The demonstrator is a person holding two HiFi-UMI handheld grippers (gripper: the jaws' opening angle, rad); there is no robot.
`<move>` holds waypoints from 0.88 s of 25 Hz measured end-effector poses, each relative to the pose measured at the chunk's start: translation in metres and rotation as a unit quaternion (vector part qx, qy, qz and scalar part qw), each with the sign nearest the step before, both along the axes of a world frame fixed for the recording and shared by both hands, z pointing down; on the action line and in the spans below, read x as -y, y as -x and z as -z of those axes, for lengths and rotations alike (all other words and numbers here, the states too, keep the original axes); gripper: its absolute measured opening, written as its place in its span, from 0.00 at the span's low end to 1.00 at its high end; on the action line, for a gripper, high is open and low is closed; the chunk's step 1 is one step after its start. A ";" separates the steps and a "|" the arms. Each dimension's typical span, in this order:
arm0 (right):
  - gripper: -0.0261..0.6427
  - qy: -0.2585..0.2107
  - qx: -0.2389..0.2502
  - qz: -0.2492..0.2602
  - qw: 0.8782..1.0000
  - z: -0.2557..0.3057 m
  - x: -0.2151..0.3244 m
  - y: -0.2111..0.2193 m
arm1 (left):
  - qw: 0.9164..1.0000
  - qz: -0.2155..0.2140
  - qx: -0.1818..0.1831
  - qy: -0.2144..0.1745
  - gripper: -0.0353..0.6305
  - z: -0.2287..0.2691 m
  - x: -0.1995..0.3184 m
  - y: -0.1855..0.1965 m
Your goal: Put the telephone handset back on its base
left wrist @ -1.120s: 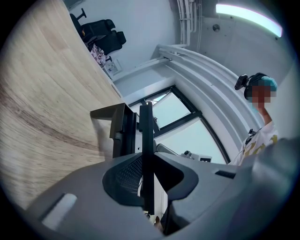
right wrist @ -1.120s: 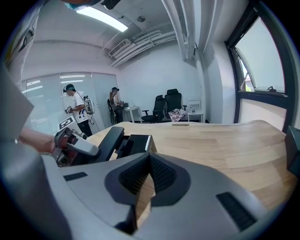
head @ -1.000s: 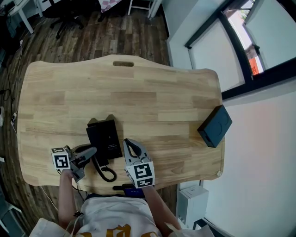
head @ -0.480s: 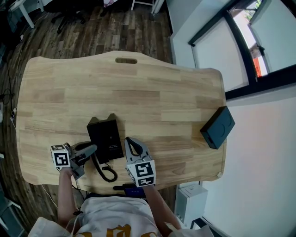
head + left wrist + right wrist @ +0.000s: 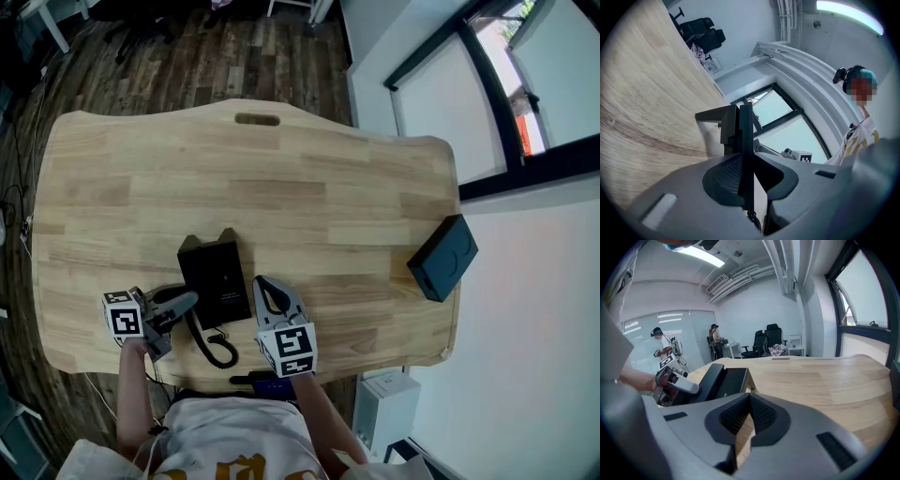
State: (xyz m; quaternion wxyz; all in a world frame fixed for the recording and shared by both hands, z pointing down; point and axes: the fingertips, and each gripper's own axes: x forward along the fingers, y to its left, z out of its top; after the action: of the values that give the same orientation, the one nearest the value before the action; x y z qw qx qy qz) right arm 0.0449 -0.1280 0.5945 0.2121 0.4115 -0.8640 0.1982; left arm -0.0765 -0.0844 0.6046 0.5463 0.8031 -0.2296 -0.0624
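The black telephone base (image 5: 214, 277) lies near the table's front edge, its coiled cord (image 5: 217, 352) looping toward me. Along the base's left side is the black handset (image 5: 195, 323), and my left gripper (image 5: 187, 302) is shut on it. In the left gripper view the handset (image 5: 746, 136) stands edge-on between the pads, with the cord (image 5: 754, 220) hanging below. Whether the handset rests on the base I cannot tell. My right gripper (image 5: 261, 284) hovers just right of the base, shut with nothing in it. From the right gripper view, the base (image 5: 723, 380) sits ahead on the left.
The wooden table (image 5: 309, 187) has a slot cut-out (image 5: 258, 119) at its far edge. A black box (image 5: 442, 258) sits at the table's right edge. Office chairs (image 5: 766, 344) and two people (image 5: 714, 336) stand beyond the far side. A window (image 5: 487, 103) runs along the right.
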 end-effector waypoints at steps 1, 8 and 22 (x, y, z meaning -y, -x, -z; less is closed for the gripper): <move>0.05 0.001 0.000 0.000 1.000 0.000 0.000 0.000 | 1.000 0.000 0.000 0.000 0.16 0.000 0.000 -0.001; 0.05 0.002 0.000 0.001 1.000 -0.001 0.002 0.002 | 1.000 -0.005 0.003 0.003 0.16 -0.005 0.000 -0.002; 0.05 0.004 -0.003 0.001 1.000 -0.003 0.001 0.002 | 1.000 -0.005 0.007 0.005 0.16 -0.011 0.000 0.001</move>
State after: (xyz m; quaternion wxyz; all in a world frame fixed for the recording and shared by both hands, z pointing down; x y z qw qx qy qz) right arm 0.0425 -0.1293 0.5980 0.2163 0.4102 -0.8631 0.2001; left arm -0.0776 -0.0847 0.6160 0.5494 0.8016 -0.2299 -0.0530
